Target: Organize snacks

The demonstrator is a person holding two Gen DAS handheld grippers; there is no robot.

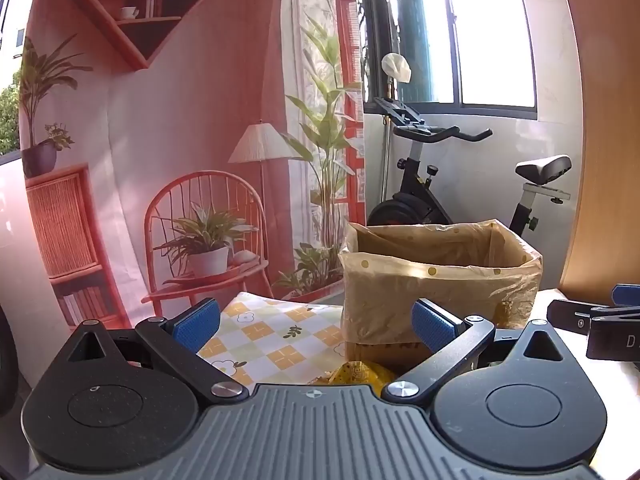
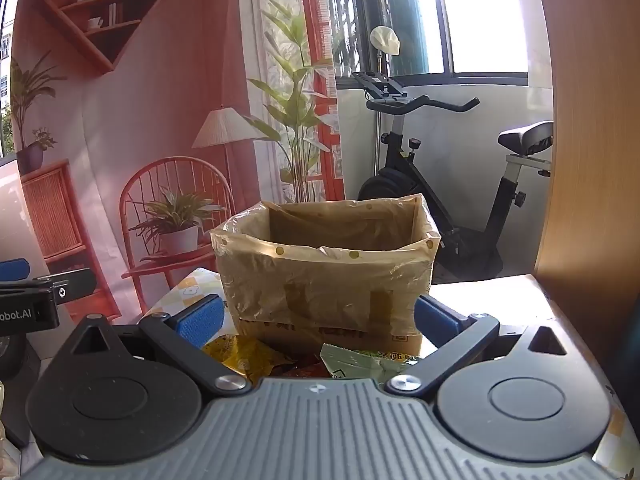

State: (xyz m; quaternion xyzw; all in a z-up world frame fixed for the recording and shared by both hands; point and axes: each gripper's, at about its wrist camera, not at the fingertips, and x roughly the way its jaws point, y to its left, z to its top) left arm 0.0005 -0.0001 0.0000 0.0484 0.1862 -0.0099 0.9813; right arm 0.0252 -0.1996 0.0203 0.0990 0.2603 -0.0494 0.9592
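We see the left gripper (image 1: 316,326) and right gripper (image 2: 318,316) both spread wide, holding nothing; the bag-lined cardboard box (image 2: 324,280) stands just ahead. A yellow snack packet (image 2: 240,356) and green snack packet (image 2: 360,362) lie before it on the checked tablecloth (image 1: 272,336).

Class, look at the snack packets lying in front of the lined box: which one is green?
The green packet, nearest the right gripper's right finger; the yellow packet lies left of it.

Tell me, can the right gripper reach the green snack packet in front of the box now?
Probably yes: the right gripper is open, and the green snack packet lies uncovered just below its fingers, before the lined box.
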